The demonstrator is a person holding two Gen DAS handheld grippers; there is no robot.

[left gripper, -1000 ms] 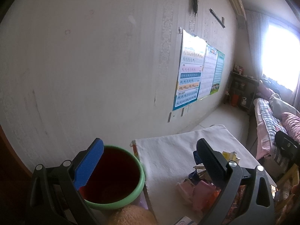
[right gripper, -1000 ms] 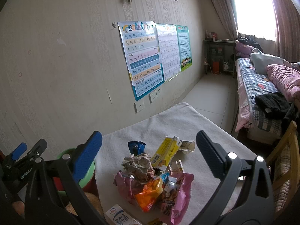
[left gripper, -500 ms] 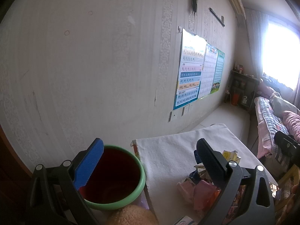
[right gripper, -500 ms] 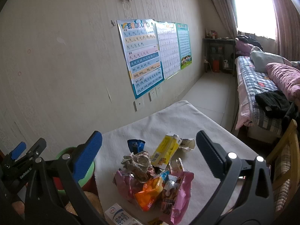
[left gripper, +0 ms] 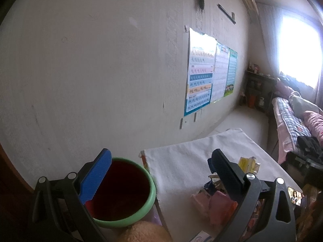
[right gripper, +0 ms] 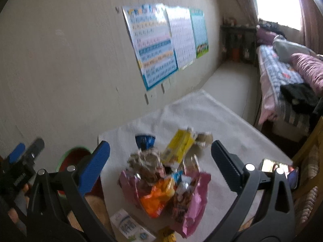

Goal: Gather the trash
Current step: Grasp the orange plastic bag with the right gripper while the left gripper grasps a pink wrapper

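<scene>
A heap of snack wrappers (right gripper: 167,181) lies on the white cloth of the table (right gripper: 222,125): pink and orange bags, a crumpled brown paper, a yellow carton (right gripper: 179,147) and a blue packet (right gripper: 145,141). My right gripper (right gripper: 160,163) hangs open above the heap, its fingers either side of it. A red bin with a green rim (left gripper: 119,191) stands off the table's left edge. My left gripper (left gripper: 161,173) is open above the gap between bin and table, its blue pad over the bin's mouth. The wrappers (left gripper: 214,199) show behind its right finger.
A white milk carton (right gripper: 129,227) lies at the table's near edge. A phone (right gripper: 278,171) rests at the right corner. Posters (right gripper: 153,44) hang on the wall behind. A bed (right gripper: 286,76) with bedding stands to the right, a wooden chair (right gripper: 310,161) beside the table.
The right gripper has dropped and moved forward over the heap, so the wrappers look larger and blurred. The left gripper has barely moved.
</scene>
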